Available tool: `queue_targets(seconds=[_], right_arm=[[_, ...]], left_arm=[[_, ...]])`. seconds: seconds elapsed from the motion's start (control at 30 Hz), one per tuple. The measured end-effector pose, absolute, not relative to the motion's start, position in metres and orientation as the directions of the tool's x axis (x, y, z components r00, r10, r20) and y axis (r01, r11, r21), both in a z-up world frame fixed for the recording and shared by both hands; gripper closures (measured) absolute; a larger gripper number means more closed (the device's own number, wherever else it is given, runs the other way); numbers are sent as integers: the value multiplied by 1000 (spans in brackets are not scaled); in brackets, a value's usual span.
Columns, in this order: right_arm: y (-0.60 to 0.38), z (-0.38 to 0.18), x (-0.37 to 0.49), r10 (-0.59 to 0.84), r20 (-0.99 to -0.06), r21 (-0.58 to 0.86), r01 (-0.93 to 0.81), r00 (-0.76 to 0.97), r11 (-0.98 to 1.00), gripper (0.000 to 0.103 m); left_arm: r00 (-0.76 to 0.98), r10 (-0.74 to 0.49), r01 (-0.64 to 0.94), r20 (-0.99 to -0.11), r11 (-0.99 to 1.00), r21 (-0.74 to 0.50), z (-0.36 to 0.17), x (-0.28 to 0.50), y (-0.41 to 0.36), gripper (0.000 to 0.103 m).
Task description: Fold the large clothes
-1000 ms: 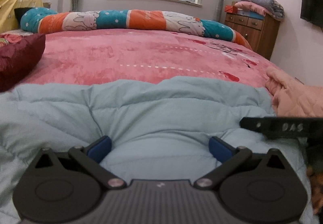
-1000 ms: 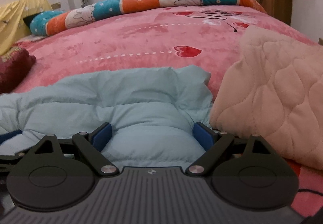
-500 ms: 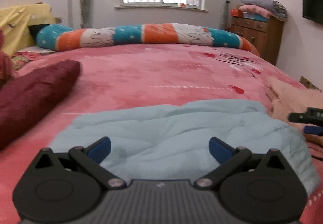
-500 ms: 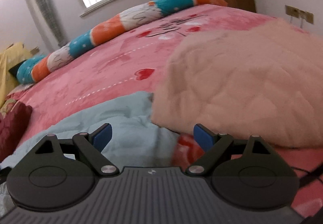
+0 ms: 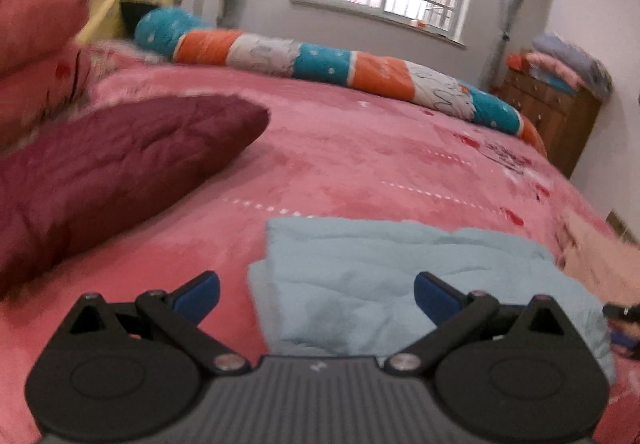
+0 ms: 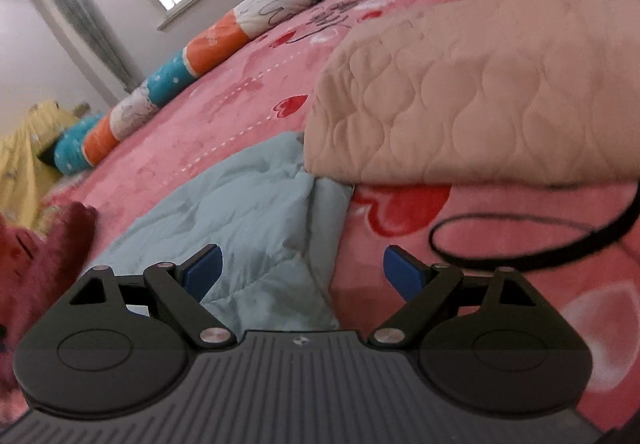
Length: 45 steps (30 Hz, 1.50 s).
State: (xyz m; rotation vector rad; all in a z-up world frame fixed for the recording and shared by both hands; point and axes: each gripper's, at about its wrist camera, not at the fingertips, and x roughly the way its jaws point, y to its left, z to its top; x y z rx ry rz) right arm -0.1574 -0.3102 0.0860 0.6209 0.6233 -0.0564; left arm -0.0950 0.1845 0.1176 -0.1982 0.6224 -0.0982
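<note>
A light blue padded garment lies folded on the pink bedspread. It also shows in the right wrist view. My left gripper is open and empty, raised above the garment's near left edge. My right gripper is open and empty, above the garment's right edge. Neither gripper touches the cloth.
A dark red cushion lies at the left. A peach quilted blanket is folded to the right of the garment. A black strap loops on the bedspread. A long striped bolster lies at the far side, a wooden dresser behind.
Both grippers have lifted off the blue garment and pulled back. The left view has swung left towards the red cushion, the right view towards the peach blanket.
</note>
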Motion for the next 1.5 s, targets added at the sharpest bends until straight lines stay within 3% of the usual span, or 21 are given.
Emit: queue_targets(seconds=[0.23,0.7,1.5], right_arm=[[-319,67,-131,236,-559,644,237,795,728,0],[-313,50,-104,410,-493,750,137,767,646,0],[-297,51,-80,497,-468,757,41,731,653,0]], left_arm=[[778,-200,-78,-595,909,-409,87,-77,249,1],[659,-479,10,-580,776,-631,28,-15,239,1],[558,-599,111,-575,740,-663,6,17,220,1]])
